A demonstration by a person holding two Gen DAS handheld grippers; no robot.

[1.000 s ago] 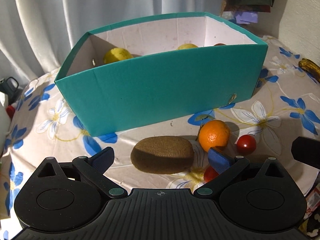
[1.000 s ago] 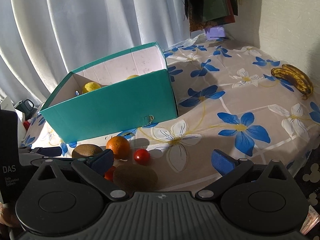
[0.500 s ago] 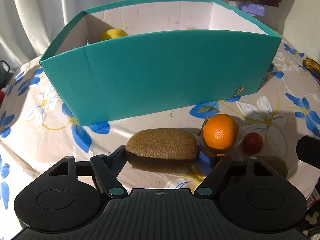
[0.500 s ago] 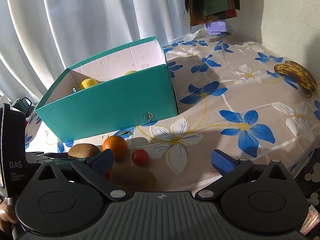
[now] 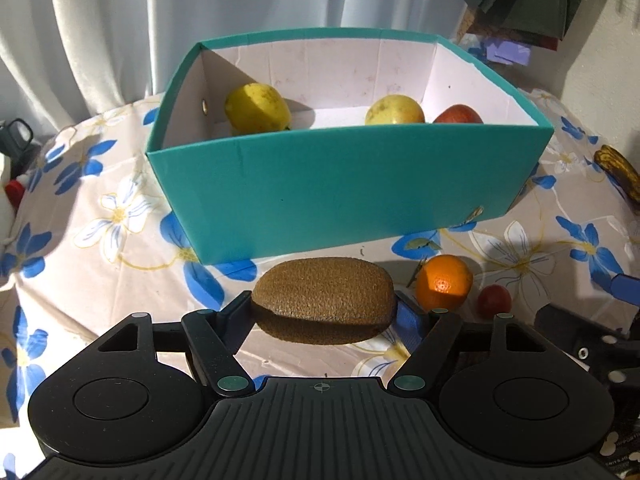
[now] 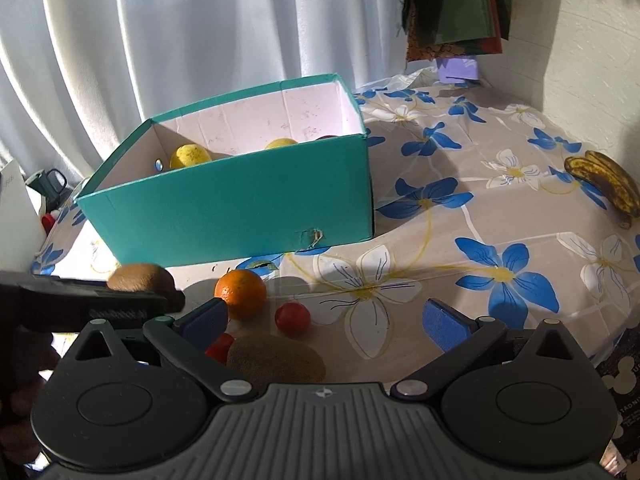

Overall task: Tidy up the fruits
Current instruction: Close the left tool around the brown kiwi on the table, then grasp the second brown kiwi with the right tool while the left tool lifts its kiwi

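1. Two yellow fruits (image 5: 258, 108) and a red one (image 5: 458, 114) lie in the teal box (image 5: 344, 188) in the left wrist view; the left gripper (image 5: 324, 308) clamps a kiwi (image 5: 324, 300) before the box, beside an orange (image 5: 443, 282).
2. In the right wrist view, the right gripper (image 6: 326, 316) gapes empty above a second kiwi (image 6: 276, 360) and a cherry tomato (image 6: 293, 319) (bananas (image 6: 606, 184) far right). No writing is legible.

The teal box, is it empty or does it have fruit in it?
Not empty: the teal box holds two yellow fruits and a red one.
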